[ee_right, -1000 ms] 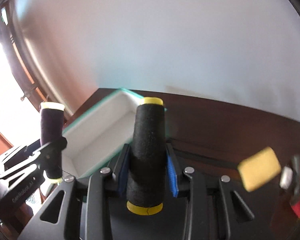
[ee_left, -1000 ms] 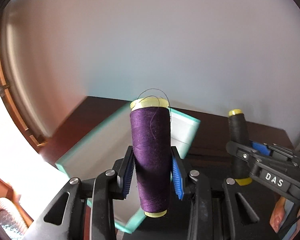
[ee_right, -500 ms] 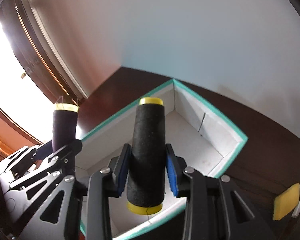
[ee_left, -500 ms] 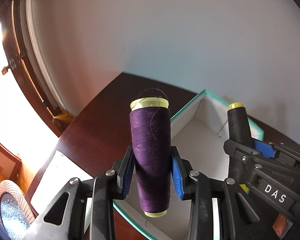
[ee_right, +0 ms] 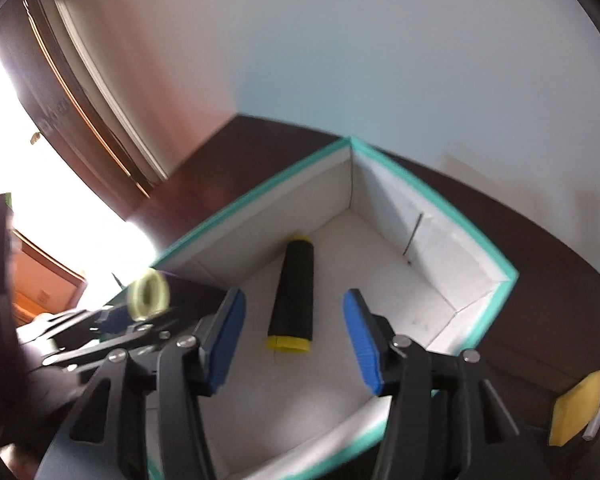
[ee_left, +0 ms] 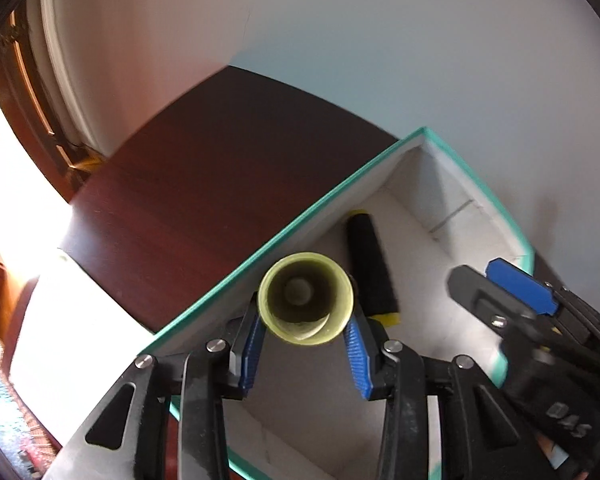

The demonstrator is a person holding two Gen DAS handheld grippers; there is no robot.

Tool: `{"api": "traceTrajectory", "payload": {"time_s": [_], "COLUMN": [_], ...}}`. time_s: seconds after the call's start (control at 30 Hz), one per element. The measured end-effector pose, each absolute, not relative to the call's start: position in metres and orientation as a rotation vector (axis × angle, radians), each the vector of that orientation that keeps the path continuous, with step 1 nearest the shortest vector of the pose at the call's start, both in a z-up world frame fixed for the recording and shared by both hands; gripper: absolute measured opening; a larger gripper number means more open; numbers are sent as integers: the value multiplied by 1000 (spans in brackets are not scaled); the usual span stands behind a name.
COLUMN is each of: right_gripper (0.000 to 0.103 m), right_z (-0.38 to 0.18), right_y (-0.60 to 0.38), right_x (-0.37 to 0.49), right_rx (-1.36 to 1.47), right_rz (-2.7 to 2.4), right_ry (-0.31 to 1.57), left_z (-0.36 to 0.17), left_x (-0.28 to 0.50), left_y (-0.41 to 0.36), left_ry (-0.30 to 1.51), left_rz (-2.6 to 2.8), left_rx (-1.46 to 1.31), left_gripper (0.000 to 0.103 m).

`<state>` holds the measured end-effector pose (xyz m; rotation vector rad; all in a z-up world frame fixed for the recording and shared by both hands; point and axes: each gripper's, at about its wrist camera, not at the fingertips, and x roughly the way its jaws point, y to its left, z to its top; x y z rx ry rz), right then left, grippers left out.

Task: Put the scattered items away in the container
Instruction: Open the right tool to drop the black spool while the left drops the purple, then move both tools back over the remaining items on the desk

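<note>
The box was a white box with thin flat walls and a teal rim, sitting on a dark, shiny wooden tabletop close to a pale wall. A black thread spool lay on its side on the white floor of the box, a long round tube shape with yellow ends. The right gripper hung over it with its ribbed blue pads spread apart and opening wider, and the pads did not touch the spool. There was lots of bare floor around that spool, mostly toward the far corner. The left gripper was over the near teal rim, its jaws just starting to open around a purple thread spool. That spool pointed at the camera, so only its round yellow-green hollow end showed there. The pads seemed to still touch it, though blur made this hard to tell. A yellow sponge sat on the tabletop outside the box, partly cut off.
</note>
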<state>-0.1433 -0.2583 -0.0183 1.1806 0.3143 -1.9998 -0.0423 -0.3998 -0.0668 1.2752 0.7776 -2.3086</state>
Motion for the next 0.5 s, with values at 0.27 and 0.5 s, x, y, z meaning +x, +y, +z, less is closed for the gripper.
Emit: {"api": "traceTrajectory", "payload": {"time_s": [0.27, 0.5], "right_gripper": [70, 78], "right_z": [62, 115], "right_y": [-133, 67], "right_x": [-131, -91], "right_rx": [1043, 993], "right_rz": [-2079, -2328], "right_ry": [120, -24], "left_z": [-3, 68], "left_x": [-13, 26], "left_y": [-372, -303], "left_ry": [634, 575], "left_rz": [-2460, -2696], "left_rx": [1046, 820], "left_gripper": [46, 74]}}
